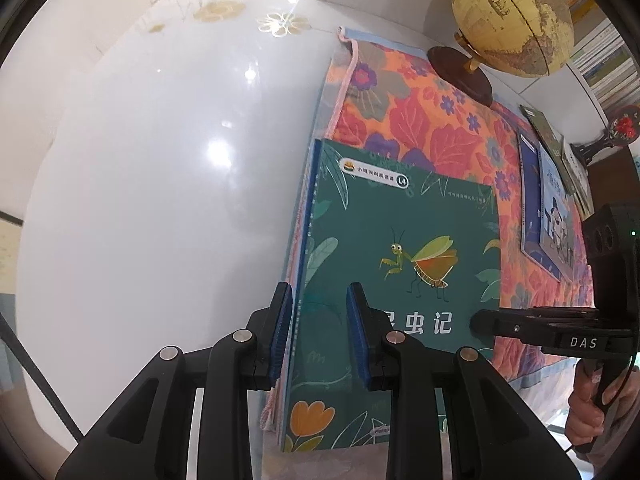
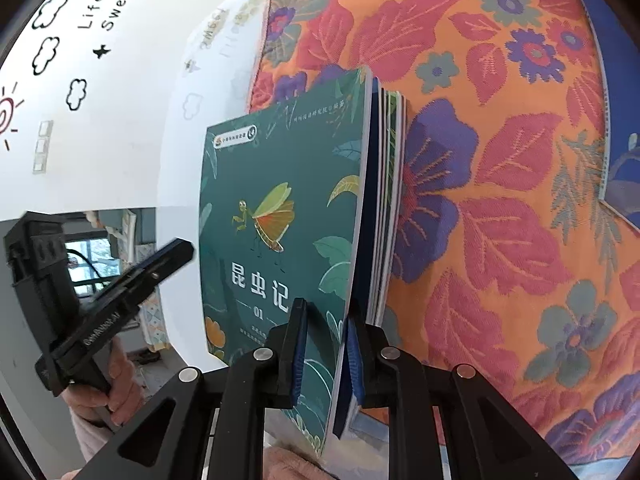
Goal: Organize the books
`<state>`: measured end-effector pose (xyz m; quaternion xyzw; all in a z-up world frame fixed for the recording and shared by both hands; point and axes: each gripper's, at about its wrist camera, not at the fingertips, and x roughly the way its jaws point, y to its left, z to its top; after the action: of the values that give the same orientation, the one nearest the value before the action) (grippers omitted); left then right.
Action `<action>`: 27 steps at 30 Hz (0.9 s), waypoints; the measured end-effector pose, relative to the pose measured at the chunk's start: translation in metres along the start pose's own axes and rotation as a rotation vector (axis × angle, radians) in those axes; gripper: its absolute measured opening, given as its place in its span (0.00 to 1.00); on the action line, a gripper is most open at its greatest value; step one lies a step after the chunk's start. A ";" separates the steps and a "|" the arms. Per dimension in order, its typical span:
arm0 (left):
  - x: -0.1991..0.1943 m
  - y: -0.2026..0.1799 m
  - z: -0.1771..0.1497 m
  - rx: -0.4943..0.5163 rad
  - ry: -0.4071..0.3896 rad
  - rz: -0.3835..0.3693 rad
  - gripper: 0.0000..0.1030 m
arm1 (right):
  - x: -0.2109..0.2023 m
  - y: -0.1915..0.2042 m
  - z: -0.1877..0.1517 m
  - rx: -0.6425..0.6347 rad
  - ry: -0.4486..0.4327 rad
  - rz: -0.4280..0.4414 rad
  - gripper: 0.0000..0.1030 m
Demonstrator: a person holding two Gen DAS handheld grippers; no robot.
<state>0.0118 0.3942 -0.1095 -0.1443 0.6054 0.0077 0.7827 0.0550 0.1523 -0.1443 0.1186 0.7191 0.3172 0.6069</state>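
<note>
A stack of thin books (image 1: 400, 248) with a green insect cover on top lies on a floral cloth (image 1: 432, 120). My right gripper (image 2: 326, 346) is shut on the stack (image 2: 288, 208), one pad on the green cover and the other under the bottom book, so that edge is raised off the cloth. In the left wrist view the right gripper (image 1: 478, 322) reaches in from the right. My left gripper (image 1: 318, 332) is shut and holds nothing. It hovers over the stack's blue spine edge. From the right wrist view its tip (image 2: 188, 246) sits just beside that edge.
The cloth (image 2: 500, 200) covers the right part of a glossy white table (image 1: 160, 200). A globe (image 1: 512, 16) stands at the far end. More books (image 1: 552, 216) lie to the right, one blue (image 2: 624, 160). A hand (image 2: 116, 380) holds the left gripper's handle.
</note>
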 end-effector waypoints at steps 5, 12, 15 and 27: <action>-0.008 -0.005 -0.001 -0.006 -0.016 0.013 0.24 | -0.002 -0.004 0.003 0.009 -0.005 0.002 0.17; -0.017 -0.019 -0.008 -0.018 -0.033 0.031 0.24 | -0.015 -0.021 0.000 0.026 -0.002 0.019 0.17; -0.018 -0.033 -0.007 -0.013 -0.038 0.030 0.24 | -0.032 -0.041 -0.004 0.053 -0.018 0.049 0.17; 0.035 -0.188 0.023 0.156 0.017 -0.032 0.30 | -0.171 -0.187 -0.023 0.224 -0.299 -0.016 0.42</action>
<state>0.0775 0.2135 -0.0965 -0.0927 0.6085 -0.0534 0.7863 0.1130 -0.0936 -0.1187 0.2257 0.6526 0.2089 0.6925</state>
